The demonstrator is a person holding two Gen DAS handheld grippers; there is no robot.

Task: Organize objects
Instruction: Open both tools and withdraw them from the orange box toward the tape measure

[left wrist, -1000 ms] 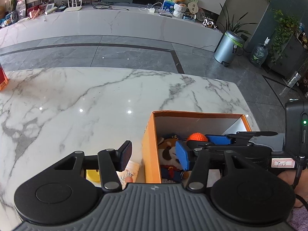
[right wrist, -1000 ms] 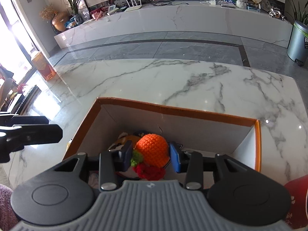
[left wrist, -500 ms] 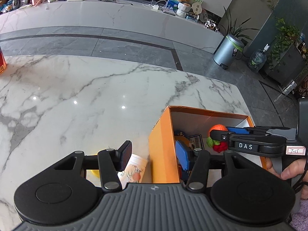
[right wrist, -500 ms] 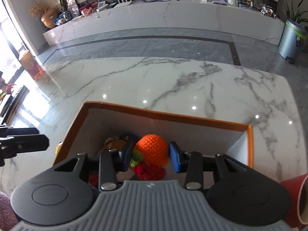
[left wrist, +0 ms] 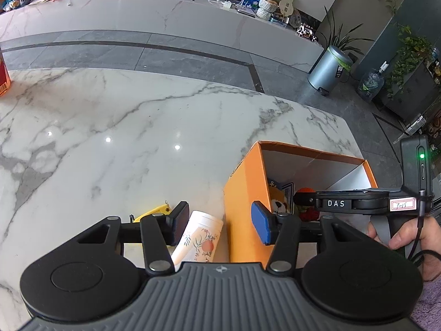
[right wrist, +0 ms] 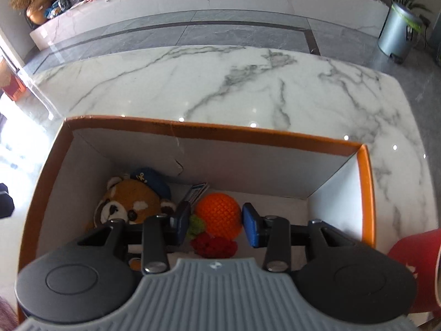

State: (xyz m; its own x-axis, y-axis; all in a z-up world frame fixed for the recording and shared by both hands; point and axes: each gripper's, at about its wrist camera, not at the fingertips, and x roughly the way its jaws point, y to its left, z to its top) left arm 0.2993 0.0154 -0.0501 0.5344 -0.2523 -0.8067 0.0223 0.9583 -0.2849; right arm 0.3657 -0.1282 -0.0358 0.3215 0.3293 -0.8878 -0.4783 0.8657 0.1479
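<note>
Item, my right gripper (right wrist: 216, 224): lowered inside the orange cardboard box with white inner walls (right wrist: 209, 131). Its jaws stand apart, one to each side of the orange crocheted ball with green and red knitted trim (right wrist: 218, 215). The dark left pad lies just beside the ball's green frill; the blue right pad shows a sliver of gap. I judge the ball released or about to be, resting on the box floor, though the contact underneath is hidden.

Item, brown plush red panda in a navy cap (right wrist: 129, 201): at ten o'clock from my right jaws, against the box's left wall. A printed card (right wrist: 197, 191) stands between it and the ball, at eleven o'clock.

Item, my left gripper (left wrist: 220, 222): outside the box, jaws wide apart and holding nothing, the blue pad overlapping the box's orange outer wall in view.

Item, white paper cup with a floral and fruit print (left wrist: 199, 238): on its side on the white marble table (left wrist: 110, 127), just left of the box, at six o'clock below my left jaws and nearer the dark pad. Its long axis runs from twelve to seven o'clock, the flat end away from me. My left hand is much the nearer for it.

Item, flat yellow plastic piece (left wrist: 154, 211): at ten o'clock, partly behind the left finger, kind not determinable.

Item, red cup (right wrist: 413, 262): outside the box at my right gripper's four o'clock.
</note>
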